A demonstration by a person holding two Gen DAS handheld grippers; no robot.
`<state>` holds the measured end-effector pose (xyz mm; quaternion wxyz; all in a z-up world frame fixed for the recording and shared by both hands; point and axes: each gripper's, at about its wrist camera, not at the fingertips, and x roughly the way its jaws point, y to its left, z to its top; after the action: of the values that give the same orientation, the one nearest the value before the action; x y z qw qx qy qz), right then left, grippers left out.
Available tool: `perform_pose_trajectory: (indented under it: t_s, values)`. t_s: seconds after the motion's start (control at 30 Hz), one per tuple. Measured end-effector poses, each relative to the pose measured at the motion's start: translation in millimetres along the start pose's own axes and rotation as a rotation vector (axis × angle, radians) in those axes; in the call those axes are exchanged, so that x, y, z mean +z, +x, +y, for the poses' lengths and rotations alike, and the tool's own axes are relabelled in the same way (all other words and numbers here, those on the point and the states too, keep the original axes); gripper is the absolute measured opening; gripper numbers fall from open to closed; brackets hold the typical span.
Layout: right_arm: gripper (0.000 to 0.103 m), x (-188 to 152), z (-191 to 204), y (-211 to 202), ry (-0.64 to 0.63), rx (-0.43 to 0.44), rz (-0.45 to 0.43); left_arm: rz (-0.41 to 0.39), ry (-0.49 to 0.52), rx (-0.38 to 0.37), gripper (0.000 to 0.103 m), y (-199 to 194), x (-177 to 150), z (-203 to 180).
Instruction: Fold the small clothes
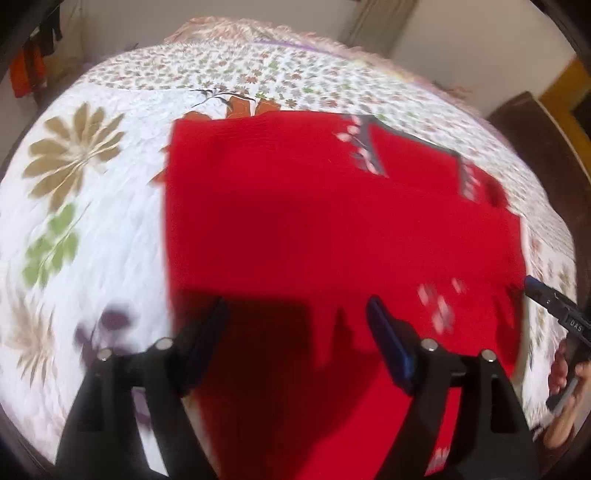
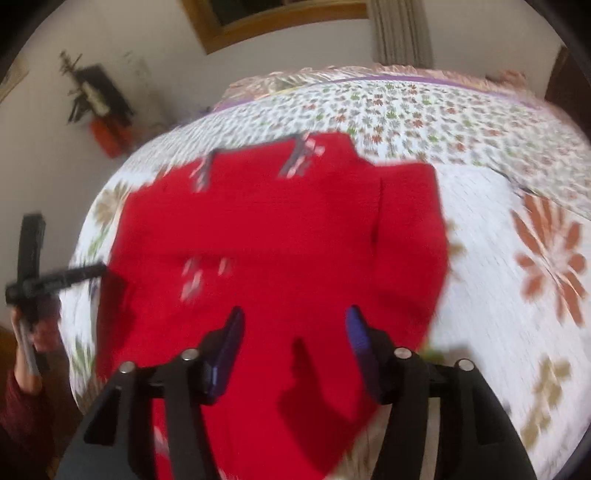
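Note:
A small red knitted garment [image 1: 332, 221] with grey flowered trim lies spread on the bed, and both views are blurred by motion. My left gripper [image 1: 297, 302] hovers open over its near part, with nothing between the fingers. My right gripper [image 2: 295, 312] is also open above the same red garment [image 2: 277, 229], its fingers empty. At the garment's right edge the right gripper [image 1: 546, 295] appears, held by a hand [image 1: 565, 369]. The left gripper [image 2: 74, 275] shows at the garment's left edge in the right wrist view.
A white quilted bedspread [image 1: 92, 221] with large flower prints covers the bed. Dark wooden furniture [image 1: 535, 122] stands at the right. Orange and dark clothes [image 1: 29, 70] hang by the wall at the left. A curtain [image 2: 399, 29] and a wooden window frame [image 2: 280, 18] are behind the bed.

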<state>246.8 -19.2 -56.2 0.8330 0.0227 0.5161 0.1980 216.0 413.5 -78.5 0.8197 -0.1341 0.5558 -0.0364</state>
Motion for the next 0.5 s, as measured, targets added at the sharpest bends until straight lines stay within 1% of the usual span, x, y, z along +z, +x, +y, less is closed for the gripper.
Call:
perform_pose_trajectory:
  t_s: [0.03, 0.17, 0.23, 0.27, 0.3, 0.4, 0.5]
  values:
    - [0.059, -13.0, 1.1, -6.0, -0.01, 0.004, 0.009, 0.002, 0.004, 0.001, 0.081, -6.6, -12.5, 3.9]
    - [0.059, -89.2, 2.9, -24.5, 0.006, 0.072, 0.083, 0.054, -0.005, 0.029, 0.081, -24.6, -89.9, 30.2]
    - [0.059, -122.1, 7.6, -30.5, -0.008, 0.072, 0.106, 0.08, -0.002, 0.043, 0.081, -26.4, -117.8, 36.6]
    - [0.059, -142.0, 11.9, -35.2, -0.018, 0.063, 0.115, 0.097, 0.003, 0.043, 0.081, -27.9, -139.2, 40.1]
    - [0.059, -156.5, 14.4, -38.0, -0.023, 0.052, 0.119, 0.106, 0.003, 0.042, 0.081, -27.8, -149.0, 42.4]
    - [0.06, -190.1, 21.4, -43.6, -0.02, 0.038, 0.123, 0.126, 0.007, 0.045, 0.081, -29.3, -183.0, 47.1]
    - [0.061, -210.1, 30.0, -38.8, -0.012, 0.04, 0.142, 0.134, 0.015, 0.046, 0.081, -26.0, -208.3, 49.4]
